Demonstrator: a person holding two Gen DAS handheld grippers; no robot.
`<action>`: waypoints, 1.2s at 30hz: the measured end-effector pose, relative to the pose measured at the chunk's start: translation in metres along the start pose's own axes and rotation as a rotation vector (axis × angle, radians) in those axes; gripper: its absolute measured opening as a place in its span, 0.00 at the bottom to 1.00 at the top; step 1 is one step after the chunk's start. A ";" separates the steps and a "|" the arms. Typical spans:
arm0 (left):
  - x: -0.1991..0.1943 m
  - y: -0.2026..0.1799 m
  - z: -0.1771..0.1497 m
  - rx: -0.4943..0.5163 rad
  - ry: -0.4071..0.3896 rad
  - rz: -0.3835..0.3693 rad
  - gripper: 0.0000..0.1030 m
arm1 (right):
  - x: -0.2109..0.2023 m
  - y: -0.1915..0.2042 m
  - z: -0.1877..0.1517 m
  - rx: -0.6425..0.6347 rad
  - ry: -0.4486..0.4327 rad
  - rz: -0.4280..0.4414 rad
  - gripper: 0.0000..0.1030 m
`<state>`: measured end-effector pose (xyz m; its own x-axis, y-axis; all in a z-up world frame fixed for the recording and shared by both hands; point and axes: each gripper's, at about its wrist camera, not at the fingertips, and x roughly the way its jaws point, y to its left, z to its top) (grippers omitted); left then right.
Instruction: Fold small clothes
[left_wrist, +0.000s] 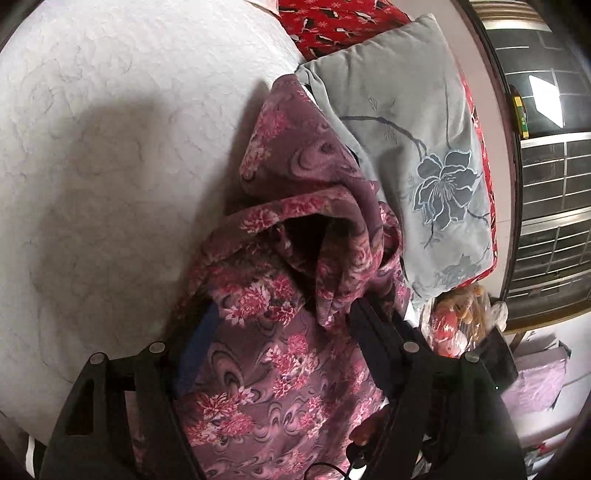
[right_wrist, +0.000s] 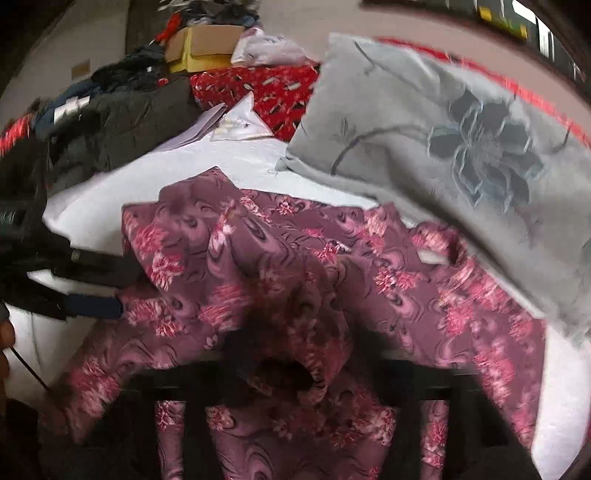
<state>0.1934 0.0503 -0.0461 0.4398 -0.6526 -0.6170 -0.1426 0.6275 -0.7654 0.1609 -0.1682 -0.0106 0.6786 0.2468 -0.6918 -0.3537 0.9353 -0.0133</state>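
A mauve, thin-fabric garment printed with pink chrysanthemum flowers (left_wrist: 280, 332) lies rumpled on a white quilted bedspread (left_wrist: 110, 166), its far edge running up against a grey velvet cushion embroidered with a dark blue flower (left_wrist: 417, 147).

In the left wrist view, the left gripper (left_wrist: 280, 325) has its black fingers (left_wrist: 373, 332) standing wide apart, with the garment bunched up in the gap between them; the cloth rises in a hooded fold just ahead of the fingertips. The pads do not visibly press on it.

In the right wrist view, which is blurred, the right gripper (right_wrist: 284, 369) has its fingers drawn close together, and a gathered tuft of the same garment (right_wrist: 295, 266) sits pinched between them, the fabric pulled up in ridges toward the grip. The left gripper (right_wrist: 122, 291) enters from the left edge there, its tips at the garment's near-left border.

Behind the bedspread sit a red patterned cloth (right_wrist: 266, 92), a heap of dark clothes (right_wrist: 122, 110), and a cardboard box (right_wrist: 210, 44).
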 end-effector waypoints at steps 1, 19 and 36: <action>-0.002 0.002 0.002 -0.001 0.001 -0.002 0.71 | -0.003 -0.009 -0.001 0.029 -0.015 0.024 0.12; 0.014 -0.003 0.000 -0.019 0.046 -0.043 0.71 | -0.093 -0.220 -0.136 0.975 -0.232 0.097 0.60; 0.050 -0.026 0.021 0.008 0.094 0.071 0.70 | -0.065 -0.242 -0.119 0.840 -0.081 -0.047 0.06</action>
<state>0.2380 0.0103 -0.0530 0.3436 -0.6433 -0.6842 -0.1633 0.6765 -0.7181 0.1254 -0.4410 -0.0481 0.7359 0.1900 -0.6499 0.2509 0.8150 0.5223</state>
